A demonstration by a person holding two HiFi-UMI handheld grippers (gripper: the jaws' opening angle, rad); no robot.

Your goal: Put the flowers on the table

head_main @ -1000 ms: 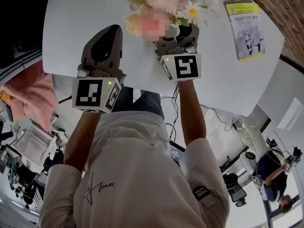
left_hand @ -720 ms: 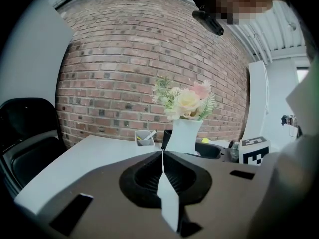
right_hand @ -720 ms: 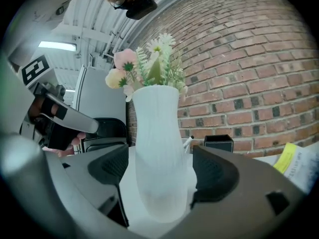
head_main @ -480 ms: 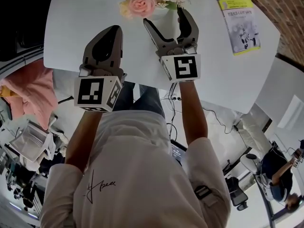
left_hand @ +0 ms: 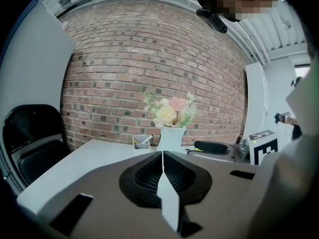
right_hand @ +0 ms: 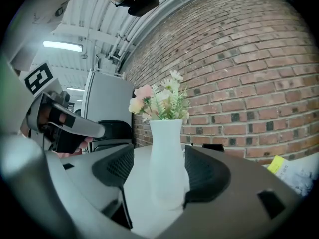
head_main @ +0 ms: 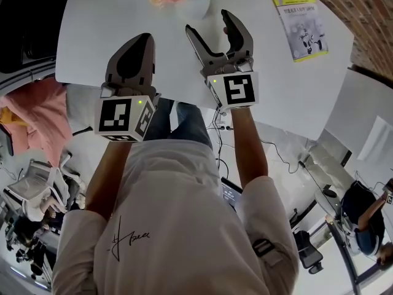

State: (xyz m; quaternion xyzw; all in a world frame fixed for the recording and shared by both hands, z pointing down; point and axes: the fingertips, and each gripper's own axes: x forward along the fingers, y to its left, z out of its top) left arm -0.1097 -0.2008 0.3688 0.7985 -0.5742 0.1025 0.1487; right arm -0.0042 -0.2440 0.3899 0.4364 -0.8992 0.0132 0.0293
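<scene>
Head view: bare table (head_main: 104, 23) lies wide left of flower vase (head_main: 195, 6).

vase (right_hand: 167, 158): smooth, matt white, ceramic-looking
table (head_main: 110, 17): smooth white top, faint sheen
wall (left_hand: 124, 59): rough, matt red brick
booklet (head_main: 299, 24): glossy printed paper
chair (left_hand: 35, 133): shiny black plastic

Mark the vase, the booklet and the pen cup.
vase (right_hand: 167, 158): right gripper view, middle of its white body.
booklet (head_main: 299, 24): head view, centre of its cover.
pen cup (left_hand: 141, 143): left gripper view, its front wall.
</scene>
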